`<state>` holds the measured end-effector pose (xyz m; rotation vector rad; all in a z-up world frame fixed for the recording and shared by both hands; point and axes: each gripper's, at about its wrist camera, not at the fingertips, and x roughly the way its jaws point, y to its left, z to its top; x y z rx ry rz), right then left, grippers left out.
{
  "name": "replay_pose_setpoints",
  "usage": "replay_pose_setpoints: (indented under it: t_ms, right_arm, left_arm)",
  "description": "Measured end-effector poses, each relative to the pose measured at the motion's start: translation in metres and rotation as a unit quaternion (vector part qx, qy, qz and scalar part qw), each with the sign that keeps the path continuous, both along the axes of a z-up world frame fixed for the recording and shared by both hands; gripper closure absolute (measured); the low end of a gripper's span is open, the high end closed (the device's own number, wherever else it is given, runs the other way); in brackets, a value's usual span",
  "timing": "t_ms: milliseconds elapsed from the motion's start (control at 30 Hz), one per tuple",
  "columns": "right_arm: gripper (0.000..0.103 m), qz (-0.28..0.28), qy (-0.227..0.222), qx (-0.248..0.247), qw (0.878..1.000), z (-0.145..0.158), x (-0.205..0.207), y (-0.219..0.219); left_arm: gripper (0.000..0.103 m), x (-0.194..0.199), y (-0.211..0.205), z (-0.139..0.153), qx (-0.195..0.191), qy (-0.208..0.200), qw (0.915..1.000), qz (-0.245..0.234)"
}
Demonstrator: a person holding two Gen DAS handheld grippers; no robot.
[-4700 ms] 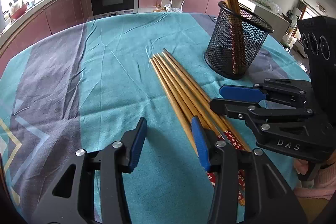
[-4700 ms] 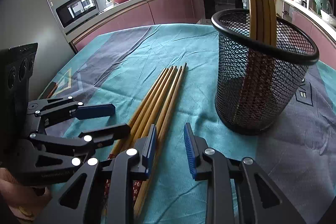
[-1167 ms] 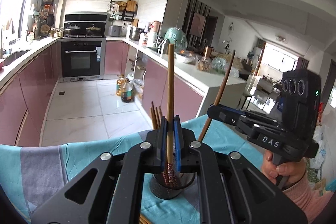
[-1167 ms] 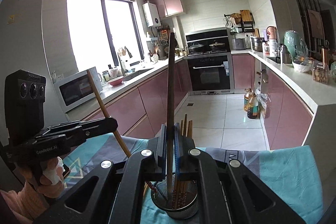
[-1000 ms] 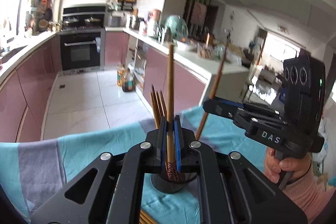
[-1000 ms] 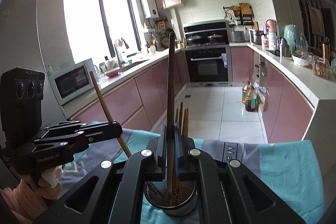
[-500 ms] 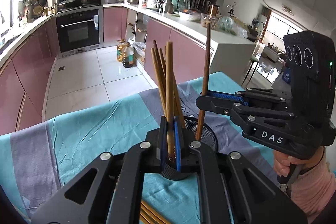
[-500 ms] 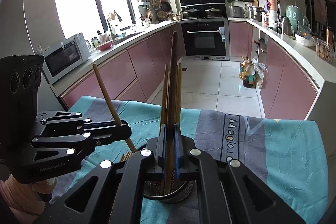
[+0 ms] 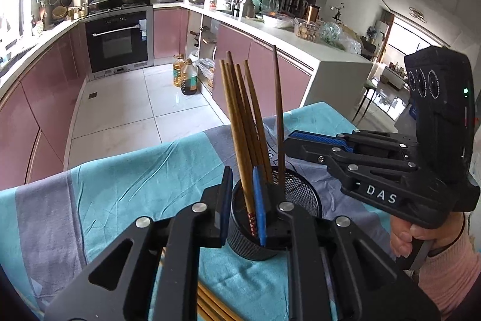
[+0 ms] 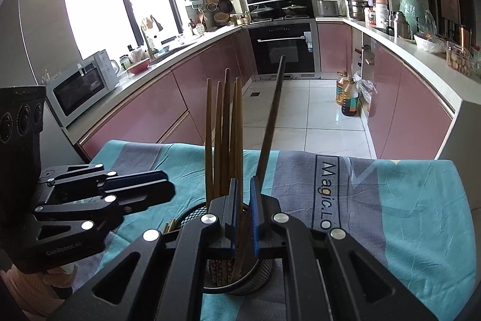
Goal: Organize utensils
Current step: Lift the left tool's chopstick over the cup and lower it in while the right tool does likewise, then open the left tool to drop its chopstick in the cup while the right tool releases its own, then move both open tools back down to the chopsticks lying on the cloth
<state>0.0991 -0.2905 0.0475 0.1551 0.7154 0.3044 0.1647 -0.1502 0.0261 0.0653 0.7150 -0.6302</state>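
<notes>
The L gripper is sitting low centre in its own view. Its jaws have just been opening and are standing a little apart w/ a light chopstick passing btwn the blue pads. It is leaning near the right-hand pad, and neither pad is pressing on it. The R gripper is showing only a narrow slit btwn its pads, i.e. nearly closed. A dark chopstick is slanting up and right from behind the right-hand pad's tip. Whether the pads are pinching it can't be told.

Both sticks are ending down in the black mesh holder, which is standing upright on the tablecloth right behind the fingers, w/ four more chopsticks fanning up out of it. Each gripper's body is blocking most of the holder. Loose chopsticks are lying on the cloth at the bottom edge of the L view, mostly hidden under the gripper.

Writing: "DAS" is showing on the R gripper's side, "GenRobot.AI" on the L gripper's side, and "Magic.Lo" on the cloth, w/ the rest cut off by the gripper.

A hand in a pink sleeve is gripping the R handle at lower right. Behind, an oven is sitting upper centre, a microwave at left, and oil bottles on the floor.
</notes>
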Motion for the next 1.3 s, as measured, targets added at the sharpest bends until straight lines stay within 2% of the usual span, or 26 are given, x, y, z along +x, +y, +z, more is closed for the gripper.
replay_pose_setpoints:
  t_ms: [100, 200, 267, 333, 467, 533, 700, 767, 900, 1000, 1033, 1067, 1300]
  right_arm:
    - [0.095, 0.002, -0.006, 0.007, 1.000, 0.001, -0.007, 0.000]
    - [0.086, 0.016, -0.023, 0.014, 1.000, 0.006, -0.022, 0.002]
    - [0.082, 0.027, -0.037, 0.013, 0.999, 0.009, -0.034, 0.007]
    - [0.078, 0.046, -0.051, 0.012, 0.998, 0.010, -0.050, 0.014]
    - [0.074, 0.082, -0.054, 0.008, 0.995, 0.002, -0.073, 0.032]
    - [0.073, 0.095, -0.045, 0.008, 0.994, -0.006, -0.079, 0.040]
    - [0.072, 0.121, 0.015, 0.010, 0.993, -0.047, -0.075, 0.068]
    - [0.072, 0.124, 0.034, 0.007, 0.992, -0.062, -0.072, 0.076]
    - [0.072, 0.122, 0.062, -0.006, 0.991, -0.084, -0.067, 0.088]
    - [0.072, 0.121, 0.073, -0.010, 0.990, -0.092, -0.065, 0.095]
    - [0.072, 0.120, 0.073, -0.013, 0.990, -0.093, -0.064, 0.097]
    - [0.072, 0.120, 0.073, -0.015, 0.990, -0.093, -0.064, 0.098]
    - [0.072, 0.118, 0.077, -0.024, 0.990, -0.097, -0.063, 0.105]
  left_arm:
    - [0.082, -0.010, 0.012, 0.003, -0.008, -0.018, 0.9997, 0.016]
    - [0.078, -0.025, 0.027, 0.007, -0.016, -0.039, 0.9988, 0.025]
    - [0.069, -0.036, 0.036, 0.007, -0.018, -0.051, 0.9979, 0.035]
    - [0.064, -0.047, 0.050, 0.006, -0.021, -0.062, 0.9968, 0.046]
    - [0.058, -0.063, 0.075, -0.005, -0.021, -0.063, 0.9952, 0.071]
    - [0.056, -0.070, 0.084, -0.018, -0.012, -0.057, 0.9947, 0.085]
    - [0.051, -0.081, 0.103, -0.057, 0.009, -0.015, 0.9942, 0.106]
    - [0.044, -0.083, 0.106, -0.070, 0.016, -0.001, 0.9928, 0.119]
    - [0.041, -0.084, 0.119, -0.094, 0.020, 0.034, 0.9896, 0.139]
    - [0.033, -0.084, 0.122, -0.107, 0.029, 0.049, 0.9881, 0.143]
    - [0.025, -0.085, 0.122, -0.110, 0.034, 0.050, 0.9876, 0.145]
    - [0.022, -0.085, 0.120, -0.111, 0.037, 0.049, 0.9871, 0.148]
    - [0.020, -0.083, 0.111, -0.117, 0.052, 0.063, 0.9854, 0.149]
